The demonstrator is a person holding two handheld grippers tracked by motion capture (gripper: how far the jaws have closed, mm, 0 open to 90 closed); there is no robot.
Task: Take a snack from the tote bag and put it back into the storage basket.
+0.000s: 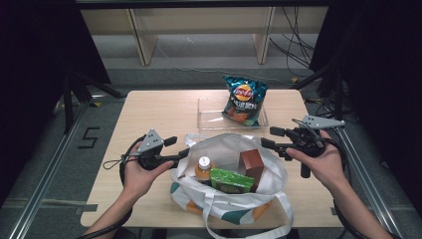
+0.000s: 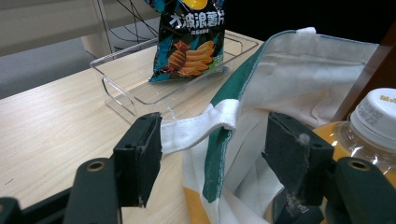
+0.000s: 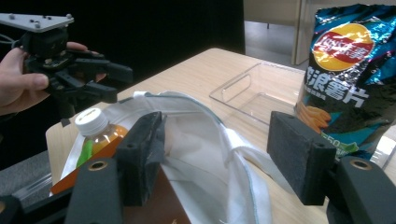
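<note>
Tote bag [image 1: 226, 169] at desk [image 1: 149, 107] near edge, bottle [image 1: 203, 167], green packet [image 1: 230, 180], brown box [image 1: 251, 164] inside. Left tongs [image 1: 180, 148] wide open, strap [image 2: 196, 128] between pads, ungripped: close on strap first. Right tongs [image 1: 270, 138] wide open, empty, over rim; reach brown box, lift straight up, set in tray [image 1: 209, 117] beside chip bag [image 1: 244, 98].

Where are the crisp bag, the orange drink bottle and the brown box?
crisp bag [image 1: 244, 101], high view, middle of its printed front.
orange drink bottle [image 1: 204, 163], high view, its white cap.
brown box [image 1: 251, 162], high view, its upper face inside the tote.

Matt white cloth bag [image 1: 226, 149], glossy foil chip bag [image 1: 244, 99], clear smooth plastic tray [image 1: 209, 112], pale wood-grain table [image 1: 149, 114].
</note>
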